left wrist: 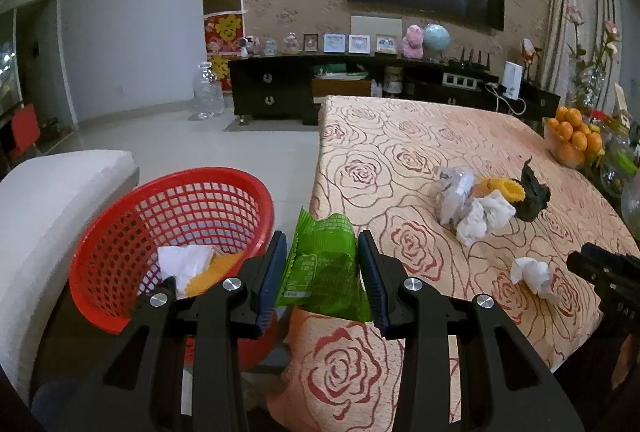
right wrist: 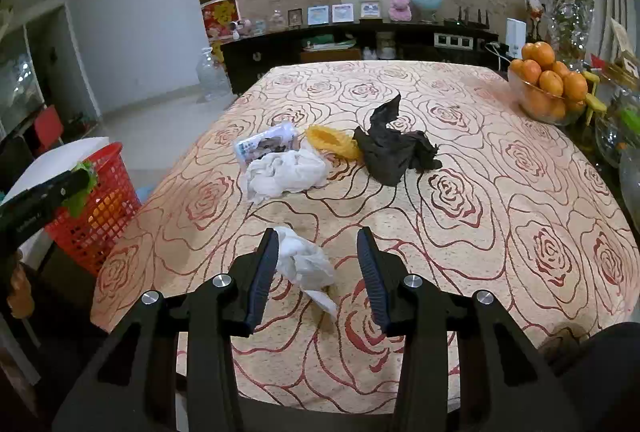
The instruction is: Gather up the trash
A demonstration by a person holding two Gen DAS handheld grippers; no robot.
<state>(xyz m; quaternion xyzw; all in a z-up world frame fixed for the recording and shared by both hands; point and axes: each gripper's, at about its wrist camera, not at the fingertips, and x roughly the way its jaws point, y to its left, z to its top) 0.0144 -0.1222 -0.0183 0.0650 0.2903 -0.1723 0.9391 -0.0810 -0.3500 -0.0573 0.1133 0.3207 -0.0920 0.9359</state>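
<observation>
Your left tool point(left wrist: 322, 268) is clamped on a crinkled green wrapper point(left wrist: 324, 266), held beside the red plastic lattice basket point(left wrist: 120, 232), which contains white paper and something orange. Your right tool point(right wrist: 318, 268) stands partly open, empty, over a crumpled white tissue point(right wrist: 304, 260) touching its left finger. More crumpled trash lies mid-table on the rose-patterned tablecloth point(right wrist: 500, 192).

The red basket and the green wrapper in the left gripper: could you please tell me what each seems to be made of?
The red basket looks like moulded plastic: uniform colour, a regular open lattice, a smooth rolled rim. The green wrapper, held in the left gripper, looks like thin glossy plastic film, possibly foil-lined: it creases sharply, catches light, and has a serrated edge and printed label.
</observation>
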